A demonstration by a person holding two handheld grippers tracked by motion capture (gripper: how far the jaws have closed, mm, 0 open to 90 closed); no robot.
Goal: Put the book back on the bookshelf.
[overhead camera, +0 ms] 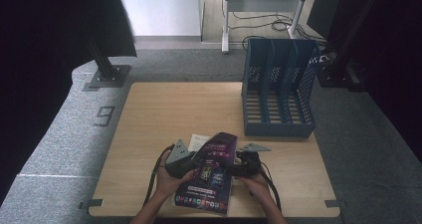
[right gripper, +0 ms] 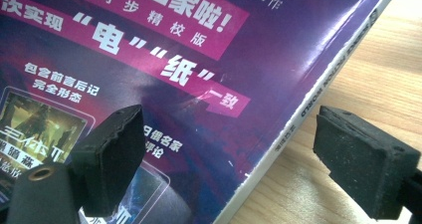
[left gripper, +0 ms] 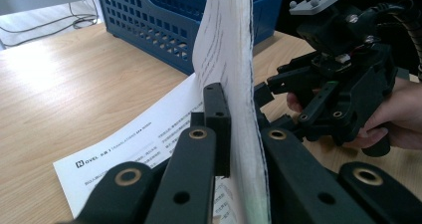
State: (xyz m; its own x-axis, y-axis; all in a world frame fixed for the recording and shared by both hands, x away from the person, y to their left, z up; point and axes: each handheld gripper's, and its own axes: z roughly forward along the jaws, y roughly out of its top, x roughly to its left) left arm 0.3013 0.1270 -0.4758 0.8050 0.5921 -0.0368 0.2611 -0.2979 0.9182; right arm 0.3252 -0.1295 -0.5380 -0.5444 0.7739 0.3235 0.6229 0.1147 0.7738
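Purple and glossy, the magazine [overhead camera: 211,171] sits at the near edge of the wooden table [overhead camera: 164,114], its far part lifted and its near end down on the wood. The left gripper [left gripper: 234,129] has its jaws pinched tight on the raised block of pages, which stands nearly upright between the pads in the left gripper view, probably to keep the magazine up so that it can be handed over or carried. A loose white printed sheet [left gripper: 134,144] lies flat beneath it on the table. The right gripper [right gripper: 229,154] stands wide, one pad over the cover and the other beyond the spine, touching neither; it looks set to close across that edge. The blue file rack [overhead camera: 278,92] waits at the far right, likely the magazine's destination.
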